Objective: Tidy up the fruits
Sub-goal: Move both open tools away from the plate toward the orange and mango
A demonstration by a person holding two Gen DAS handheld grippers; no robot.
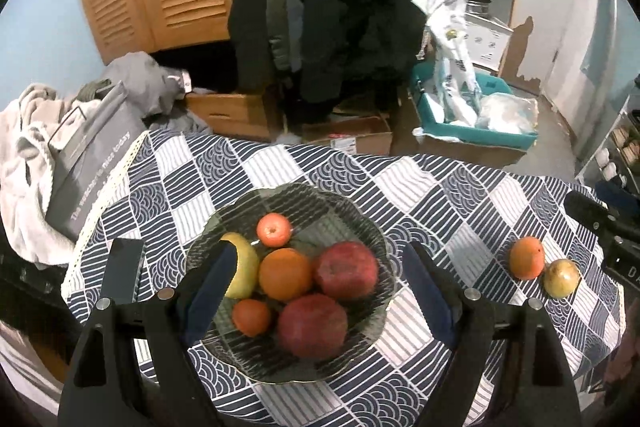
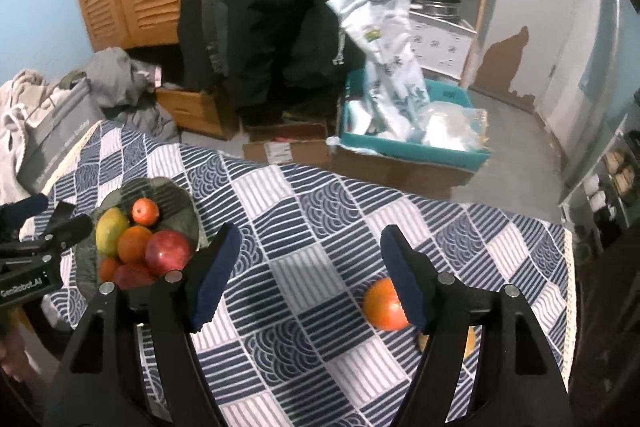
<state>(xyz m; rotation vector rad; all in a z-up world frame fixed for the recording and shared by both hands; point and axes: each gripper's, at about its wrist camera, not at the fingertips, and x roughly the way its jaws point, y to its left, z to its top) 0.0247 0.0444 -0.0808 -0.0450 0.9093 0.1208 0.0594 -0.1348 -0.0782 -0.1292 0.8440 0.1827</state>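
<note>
A glass bowl (image 1: 360,223) on the patterned tablecloth holds a yellow mango (image 1: 246,267), oranges (image 1: 285,274), two red pomegranates (image 1: 346,270) and a small red fruit (image 1: 274,229). My left gripper (image 1: 320,283) is open above the bowl with nothing between its fingers. To the right on the cloth lie an orange fruit (image 1: 527,257) and a yellow-green fruit (image 1: 561,277). My right gripper (image 2: 310,267) is open and empty over the cloth; the orange fruit (image 2: 382,303) sits just beside its right finger, and the other fruit (image 2: 470,341) is mostly hidden behind it. The bowl (image 2: 176,195) shows at left.
The table (image 2: 304,211) ends at a far edge with cardboard boxes (image 2: 288,147) and a teal crate (image 2: 416,147) on the floor beyond. A grey bag (image 1: 92,163) and clothes lie at the table's left. Hanging coats and a wooden shelf stand behind.
</note>
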